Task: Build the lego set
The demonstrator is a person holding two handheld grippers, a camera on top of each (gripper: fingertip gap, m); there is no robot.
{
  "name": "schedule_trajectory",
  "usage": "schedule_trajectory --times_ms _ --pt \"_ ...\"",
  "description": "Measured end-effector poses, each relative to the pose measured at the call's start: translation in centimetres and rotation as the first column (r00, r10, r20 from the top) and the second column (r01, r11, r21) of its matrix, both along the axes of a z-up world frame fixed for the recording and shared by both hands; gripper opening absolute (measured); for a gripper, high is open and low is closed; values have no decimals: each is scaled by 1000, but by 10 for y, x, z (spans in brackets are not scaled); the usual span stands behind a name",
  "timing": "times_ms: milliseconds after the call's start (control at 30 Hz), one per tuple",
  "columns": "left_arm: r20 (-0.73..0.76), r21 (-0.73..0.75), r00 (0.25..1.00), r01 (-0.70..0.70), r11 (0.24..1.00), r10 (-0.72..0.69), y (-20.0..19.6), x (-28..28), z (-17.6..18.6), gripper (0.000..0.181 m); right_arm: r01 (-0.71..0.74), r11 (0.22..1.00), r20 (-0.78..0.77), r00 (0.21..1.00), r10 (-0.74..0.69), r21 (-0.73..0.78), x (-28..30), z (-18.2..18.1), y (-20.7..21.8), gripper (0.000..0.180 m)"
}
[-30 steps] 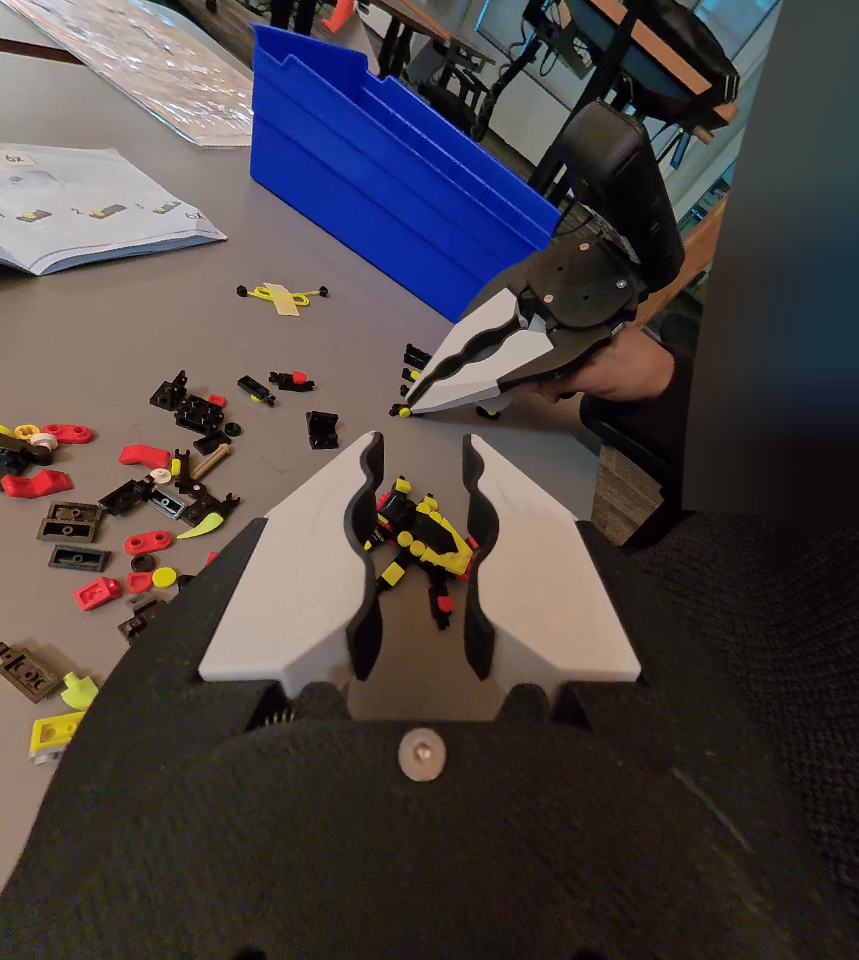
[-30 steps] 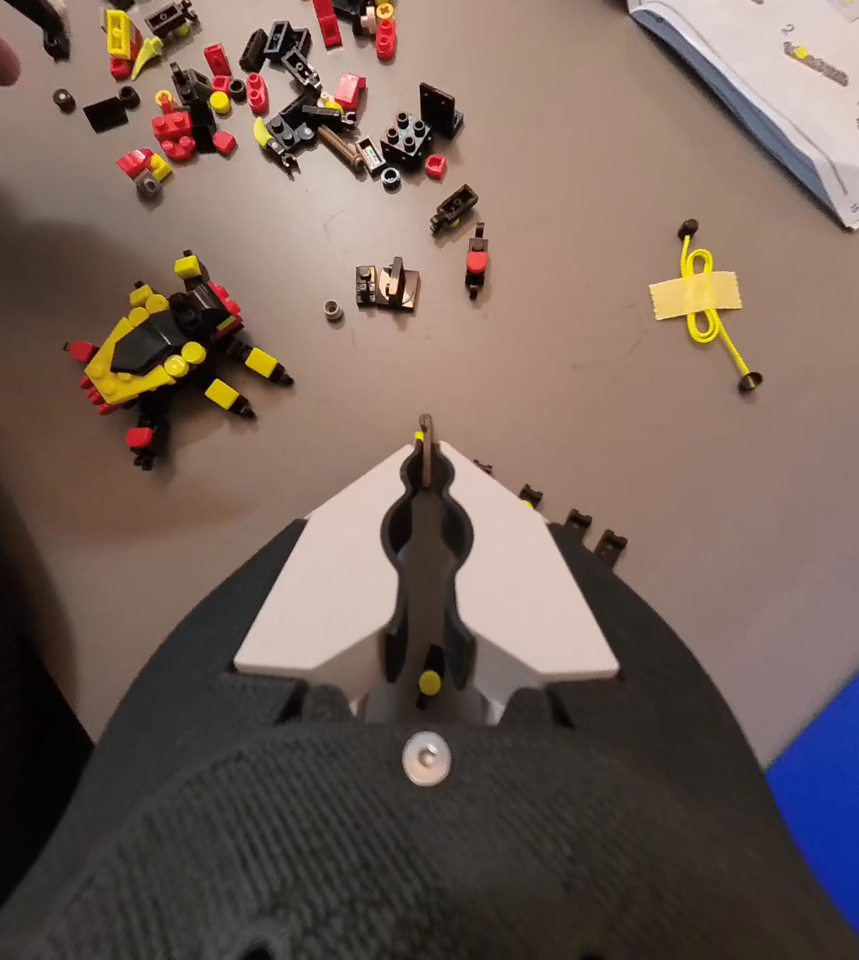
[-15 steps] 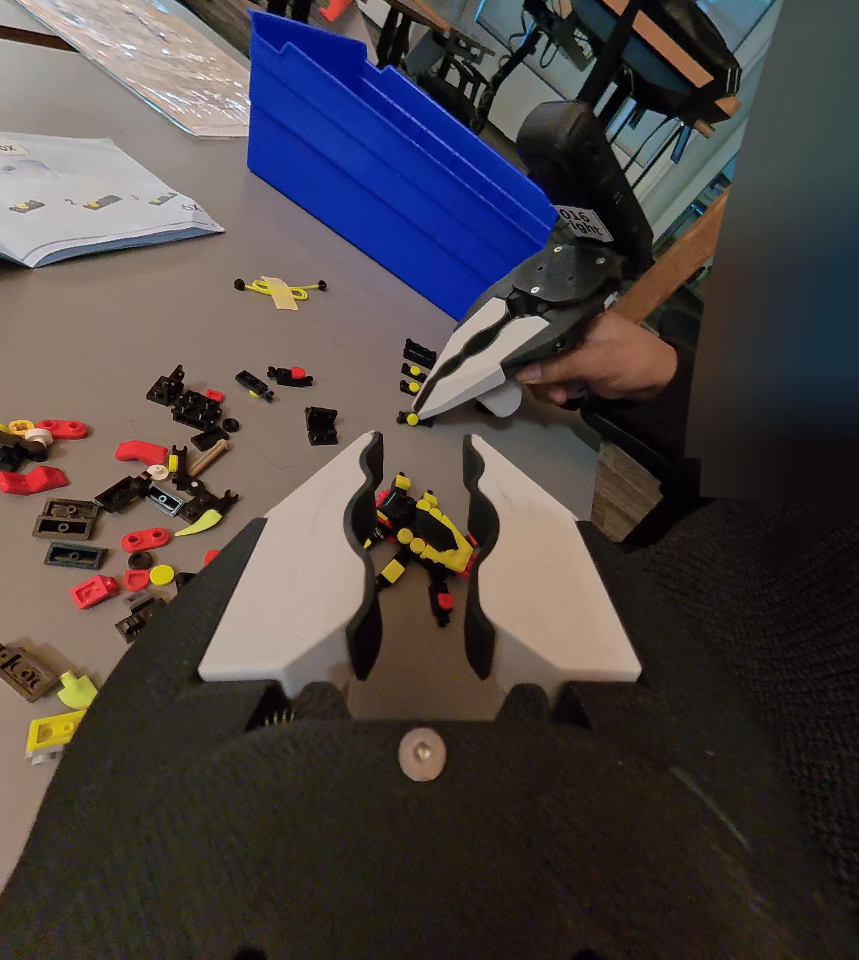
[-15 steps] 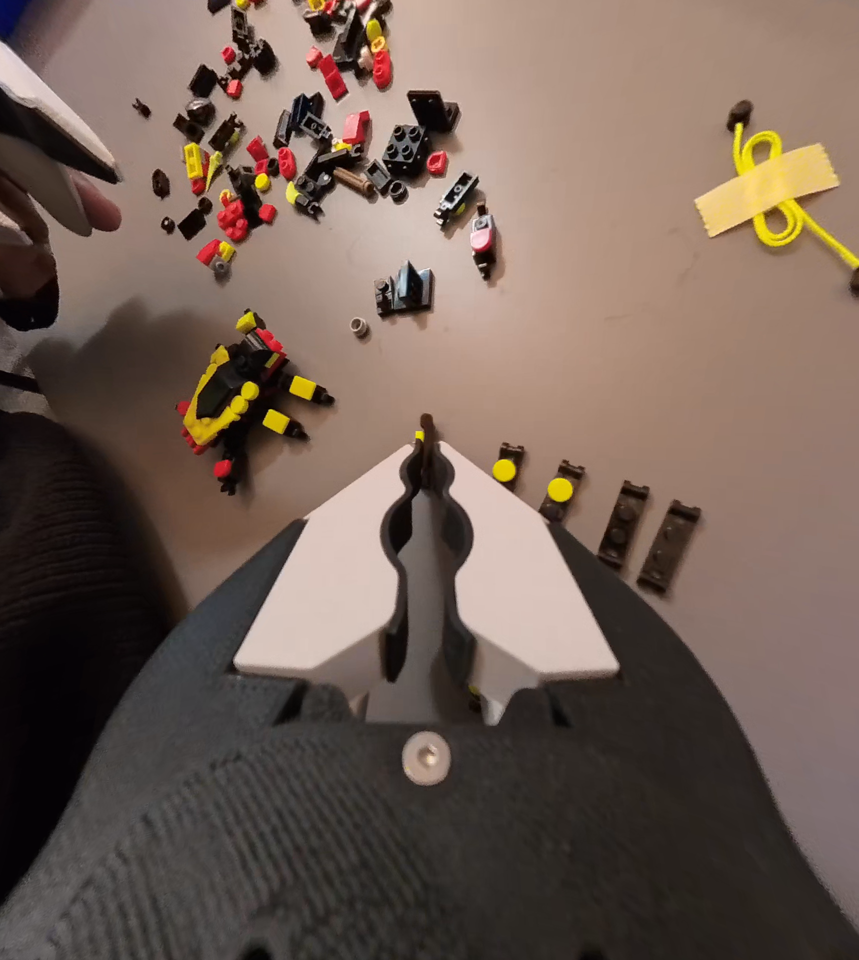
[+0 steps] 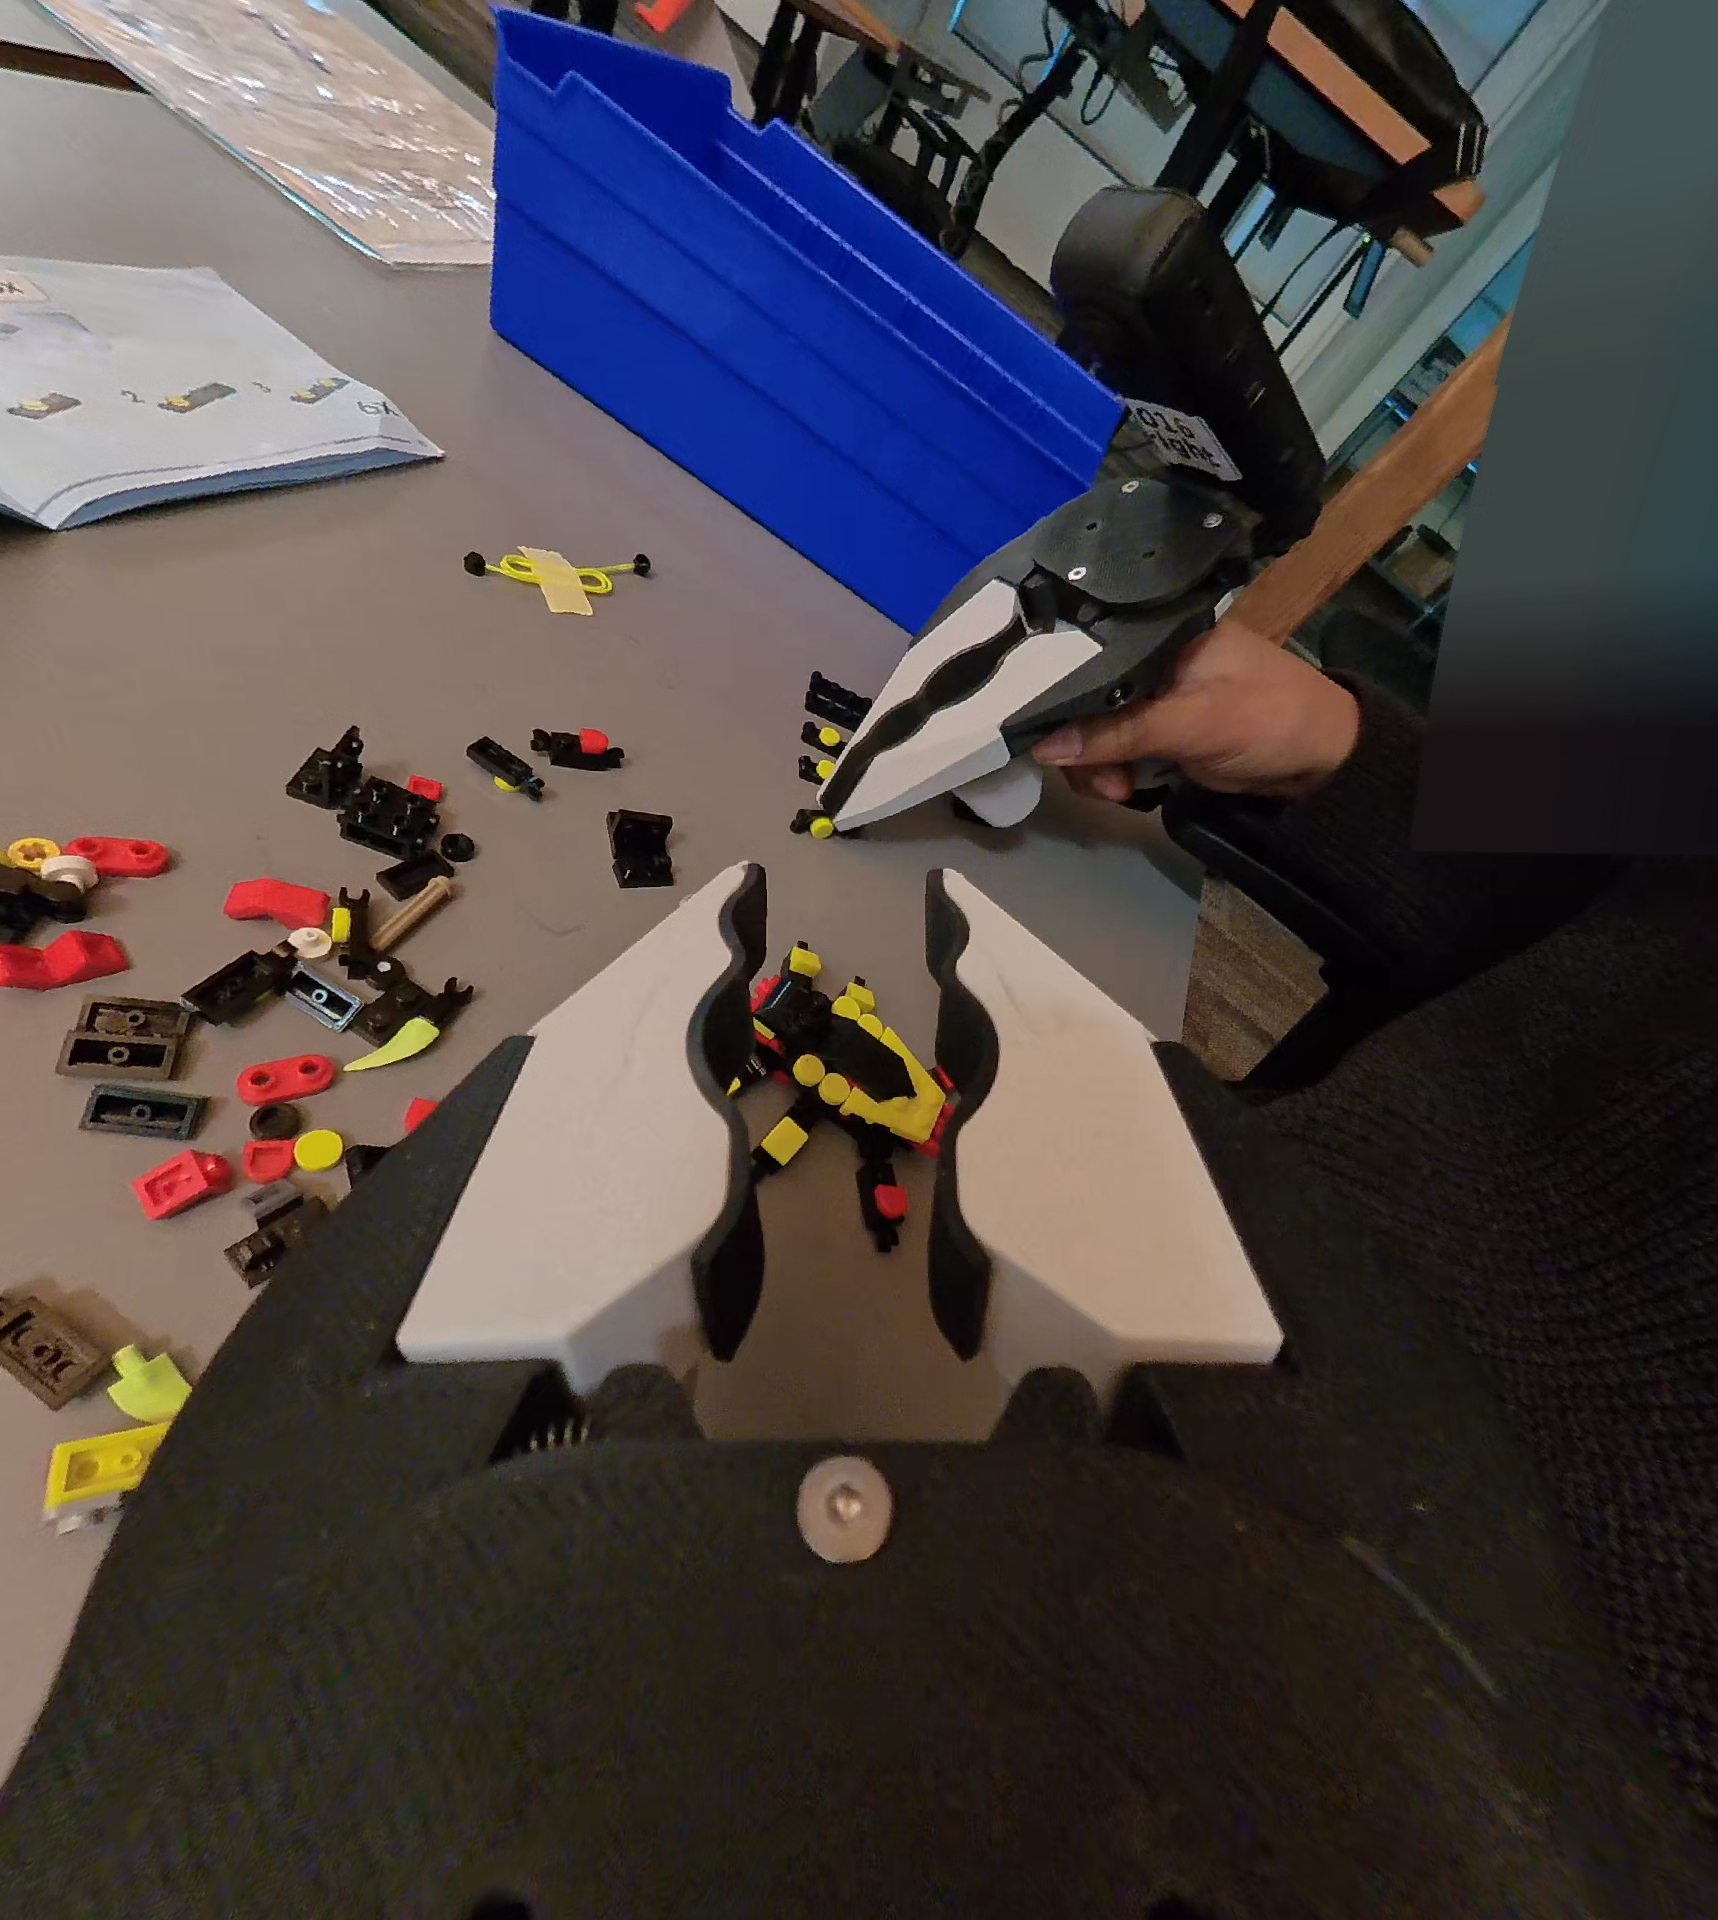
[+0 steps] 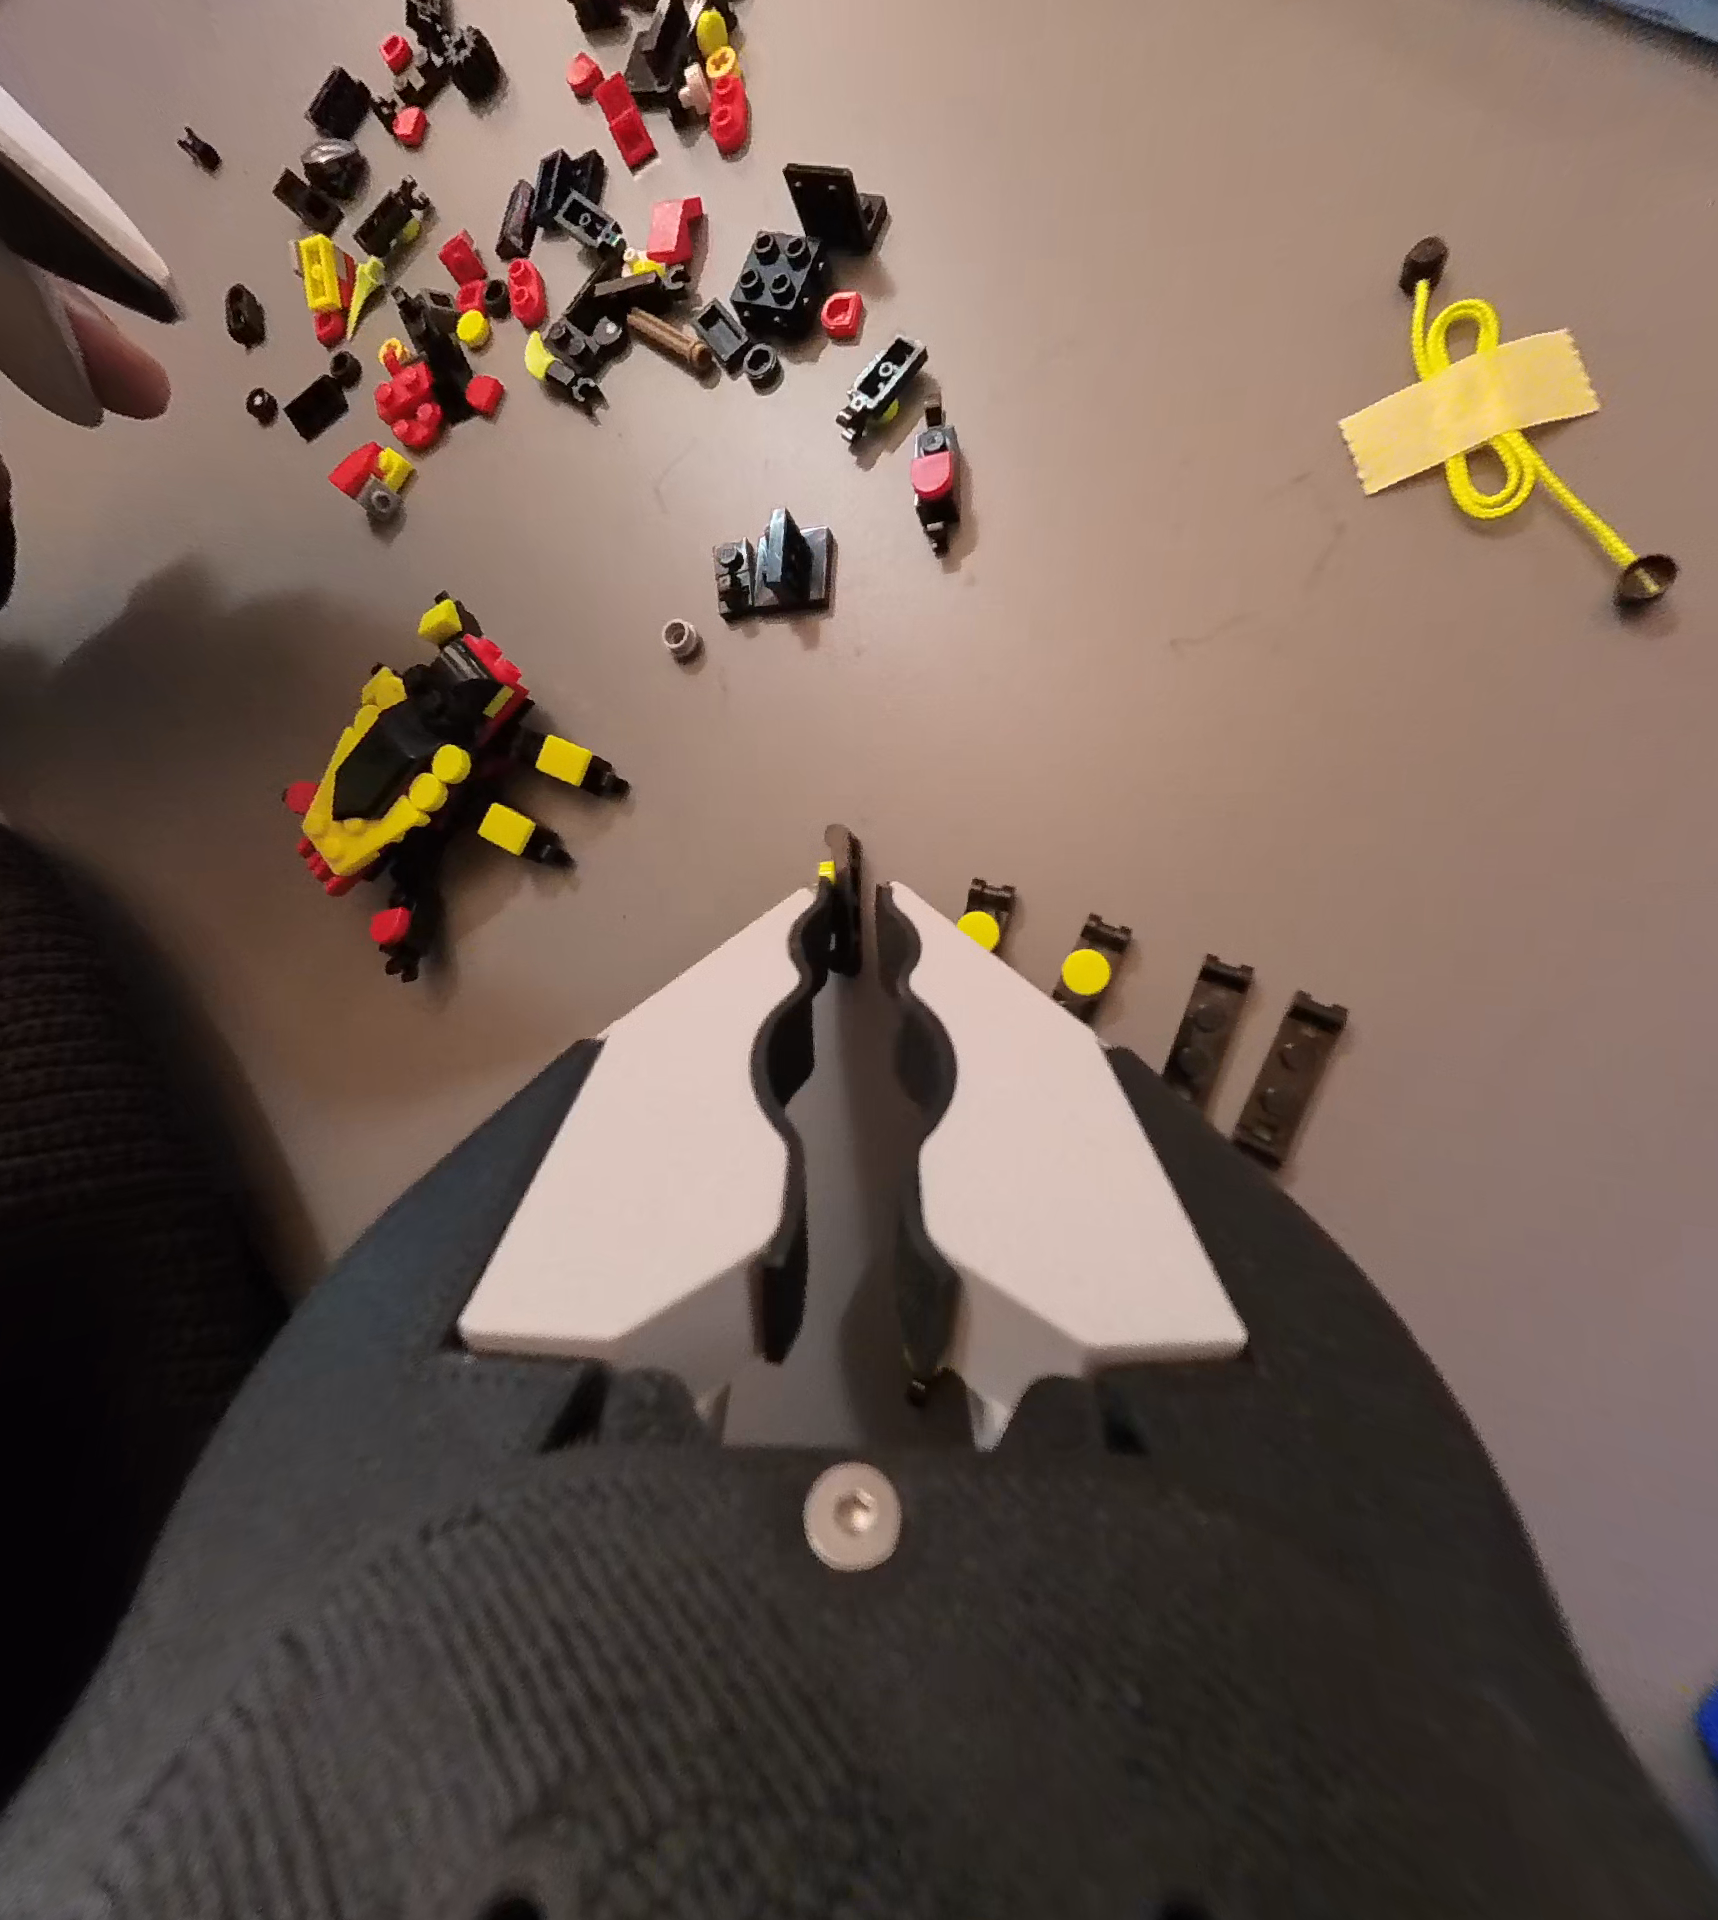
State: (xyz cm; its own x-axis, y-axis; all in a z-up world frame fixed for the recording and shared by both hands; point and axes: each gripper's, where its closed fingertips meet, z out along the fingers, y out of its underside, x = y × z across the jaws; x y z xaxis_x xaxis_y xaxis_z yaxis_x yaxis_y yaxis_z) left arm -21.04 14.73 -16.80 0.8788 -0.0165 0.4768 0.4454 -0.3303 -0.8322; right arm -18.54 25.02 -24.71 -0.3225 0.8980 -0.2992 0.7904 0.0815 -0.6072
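The left tongs point(image 5: 844, 894) hang open above the grey tabletop point(image 5: 211, 623), their two fingers spread wide with nothing between them. Seen through that gap, the half-built lego model point(image 5: 839, 1060), yellow, black and red, lies on the tabletop near the person's side; in the right wrist view the same model point(image 6: 419, 790) sits to the left of the right tongs, apart from them.

The right tongs point(image 6: 850, 899) have their tips nearly together on a small black plate with a yellow stud point(image 6: 839, 883), held on edge at the very tips, which are down at the tabletop. From the left wrist view the right tongs point(image 5: 829, 821) appear farther off and to the right, held by a hand point(image 5: 1208, 717), tips low beside the yellow-studded piece.

Just right of those tips a row of four small black plates point(image 6: 1146, 997) lies side by side; the two nearest the tongs carry round yellow tiles, the other two are bare.

Loose red, black and yellow pieces point(image 5: 211, 987) are scattered over the left part of the tabletop. A yellow string with a strip of tape point(image 6: 1478, 416) lies farther out, a blue bin point(image 5: 761, 343) stands at the far right, and an open instruction booklet point(image 5: 107, 384) lies far left.
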Motion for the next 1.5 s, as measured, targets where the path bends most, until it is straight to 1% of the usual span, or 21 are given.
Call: schedule_trajectory --times_ms 300,400,467,567,633,733,867,1033,1167,1300,1400,1467,1500 --pt "2 -2 1000 2 1000 -2 0 0 -1 30 3 1000 -38 999 -3 6 -2 7 2 3" --pt "1 -4 1000 4 1000 -4 0 1 -1 30 24 991 -82 997 -14 129 -6 10 15 0" --pt "1 -4 1000 4 1000 -4 0 1 -1 29 6 985 -116 993 15 175 -7 14 15 0" --pt "2 -5 1000 5 1000 -5 0 0 -1 30 -77 989 -141 985 95 129 -5 20 -4 0" --pt "3 -7 1000 7 1000 -7 0 1 -2 30 -127 982 -128 981 145 138 -1 18 -11 0" --pt "2 -7 1000 8 1000 -8 -1 1 -2 30 -168 961 -75 979 189 219 4 5 -11 0" --pt "-1 -9 1000 9 1000 -9 -1 0 -2 30 -156 938 -62 981 184 309 2 -1 -2 0" --pt "-5 -17 1000 17 1000 -17 -1 1 -4 30 -131 952 -114 979 167 276 -1 9 1 1" --pt "-38 -38 999 29 999 -31 -1 4 -7 30 -151 923 -115 973 203 354 0 7 7 6" --pt "-66 -45 997 48 998 -51 -1 10 -8 30 -170 900 -79 973 219 402 0 -1 6 4" --pt "-69 -46 995 62 997 -65 0 15 -8 29 -172 910 -66 975 211 376 1 -3 1 3" --pt "-80 -49 994 66 997 -69 2 18 -9 29 -150 942 -50 984 172 300 2 -3 -3 3" --pt "-88 -50 994 65 997 -69 2 19 -10 29 -130 965 -34 989 141 228 4 -3 -7 3"
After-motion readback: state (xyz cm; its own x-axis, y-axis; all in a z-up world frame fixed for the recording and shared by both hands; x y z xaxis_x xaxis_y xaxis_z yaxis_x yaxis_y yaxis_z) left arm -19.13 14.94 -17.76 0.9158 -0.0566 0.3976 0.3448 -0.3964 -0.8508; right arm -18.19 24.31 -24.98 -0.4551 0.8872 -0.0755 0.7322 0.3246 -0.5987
